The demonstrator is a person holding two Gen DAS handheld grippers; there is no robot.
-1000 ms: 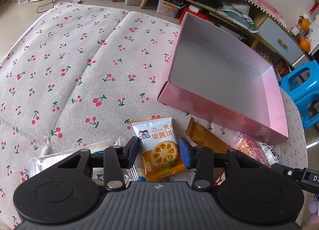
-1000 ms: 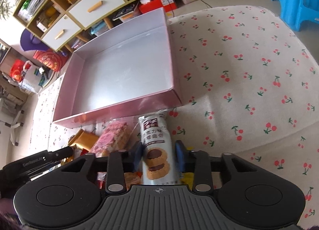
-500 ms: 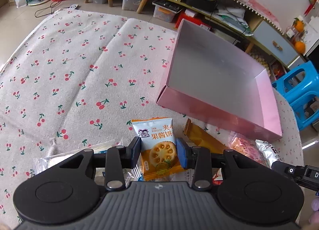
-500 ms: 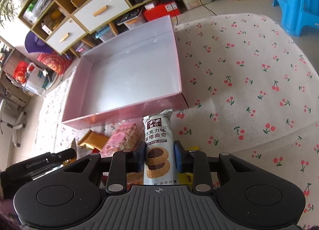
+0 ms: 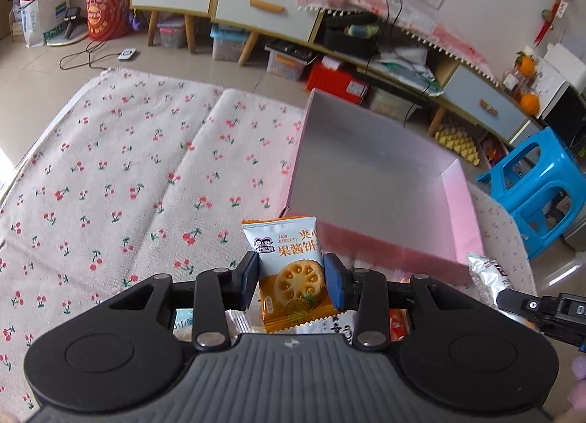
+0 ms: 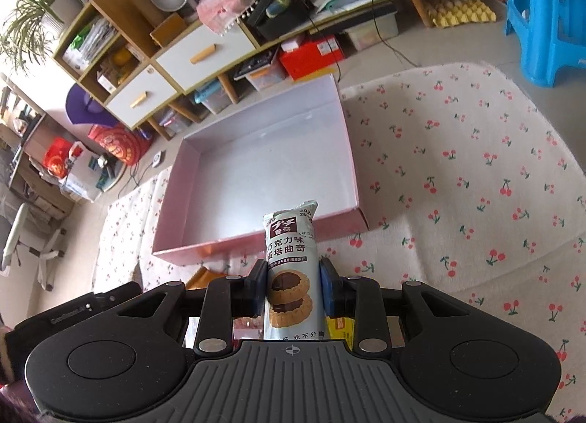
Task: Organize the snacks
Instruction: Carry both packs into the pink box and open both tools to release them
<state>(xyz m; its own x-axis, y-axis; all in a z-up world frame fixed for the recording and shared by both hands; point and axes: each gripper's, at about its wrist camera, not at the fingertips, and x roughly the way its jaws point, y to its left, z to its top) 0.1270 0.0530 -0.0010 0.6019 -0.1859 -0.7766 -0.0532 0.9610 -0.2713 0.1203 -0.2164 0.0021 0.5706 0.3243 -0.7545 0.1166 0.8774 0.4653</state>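
The left gripper [image 5: 291, 283] has its jaws clamped on a jam biscuit pack [image 5: 291, 269]; the right gripper [image 6: 293, 285] grips a cookie pack [image 6: 291, 269], both before the pink box [image 6: 351, 166].

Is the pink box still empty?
Yes, the pink box shows only its bare pale floor, with no snack inside.

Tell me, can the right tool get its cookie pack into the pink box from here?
Probably yes. The right tool grips the cookie pack, the pink box lies open straight ahead, and nothing stands between them.
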